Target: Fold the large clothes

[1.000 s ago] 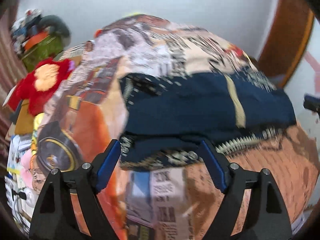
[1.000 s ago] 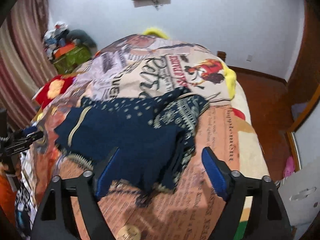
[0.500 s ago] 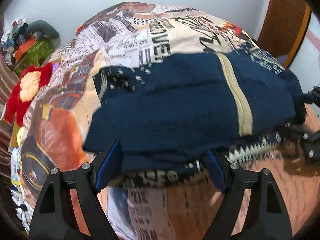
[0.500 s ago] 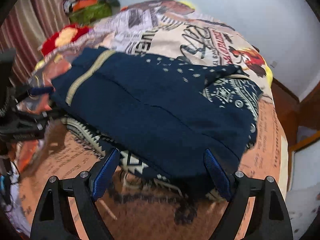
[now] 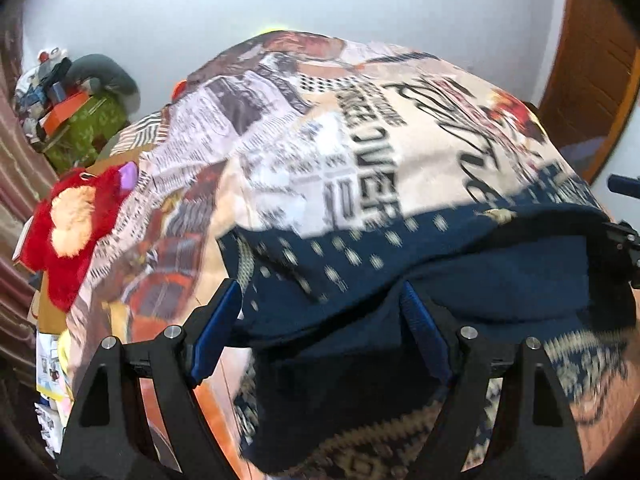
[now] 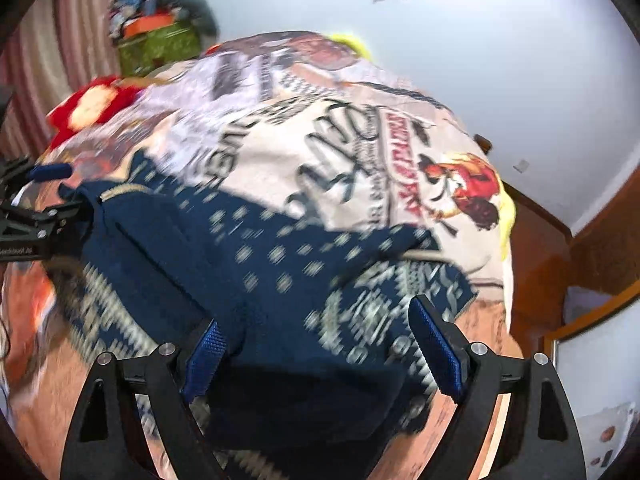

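Close in, the left tool (image 5: 320,326) stands with its blue-padded fingers (image 5: 214,330) spread wide, and a fold of the navy-blue knitted garment with cream dots and zigzag bands (image 5: 400,280) lies bunched between them. The cloth touches the inner faces of both pads, but the jaws are parted rather than pinched, so nothing is firmly clamped.

The right tool (image 6: 320,354) is likewise wide apart, its blue pads (image 6: 434,346) flanking a dark bundle of the same garment (image 6: 260,264); whether that fabric rests on the fingers or merely lies under them cannot be told through the blur.

Outward, the garment is heaped in a doubled-over pile on the near half of the bed, over a bedspread printed with newspaper text and cartoon figures (image 5: 340,152). In the right wrist view the left tool shows at the far left edge, against the garment's side.

Farther off, a red plush toy with a cream face (image 5: 72,228) lies at the bed's left edge, and beyond it a green box piled with clutter (image 5: 86,128) stands by the pale wall. A brown wooden door (image 5: 592,80) is at the right.
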Motion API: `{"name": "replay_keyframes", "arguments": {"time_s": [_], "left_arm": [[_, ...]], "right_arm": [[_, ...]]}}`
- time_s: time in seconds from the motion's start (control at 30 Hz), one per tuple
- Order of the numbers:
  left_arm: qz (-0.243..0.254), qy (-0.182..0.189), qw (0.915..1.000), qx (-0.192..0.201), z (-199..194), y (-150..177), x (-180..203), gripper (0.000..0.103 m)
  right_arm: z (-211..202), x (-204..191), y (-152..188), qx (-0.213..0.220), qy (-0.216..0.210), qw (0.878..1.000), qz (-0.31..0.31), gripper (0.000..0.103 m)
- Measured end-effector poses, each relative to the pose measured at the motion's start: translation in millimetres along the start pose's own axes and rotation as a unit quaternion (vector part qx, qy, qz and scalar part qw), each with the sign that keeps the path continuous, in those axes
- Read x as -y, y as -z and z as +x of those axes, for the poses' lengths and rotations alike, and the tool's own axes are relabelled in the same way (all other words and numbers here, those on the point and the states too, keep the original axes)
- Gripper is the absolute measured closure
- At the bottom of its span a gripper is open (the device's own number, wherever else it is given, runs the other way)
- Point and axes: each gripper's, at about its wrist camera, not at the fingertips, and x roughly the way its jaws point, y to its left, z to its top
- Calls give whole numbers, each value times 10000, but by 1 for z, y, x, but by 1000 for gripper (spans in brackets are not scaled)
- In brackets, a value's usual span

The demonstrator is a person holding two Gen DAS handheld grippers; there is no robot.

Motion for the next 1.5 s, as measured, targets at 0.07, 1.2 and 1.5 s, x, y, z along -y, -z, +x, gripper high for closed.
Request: {"name": "replay_keyframes", "arguments": {"time_s": [0.07,1.2,1.5], "left_arm": [[-84,-128,9999,34,5,-11,-8,22],[-1172,1366,9813,-687,80,0,-64,36],[-925,1149,9875,-563,84,-6,-57,95]], "right_arm": [[4,9,-14,51,-4,9999,119,17],[38,66,-2,33,-1004,9853,1381,30],[81,68,-1,-164,-1115,9790,1699,69]]}}
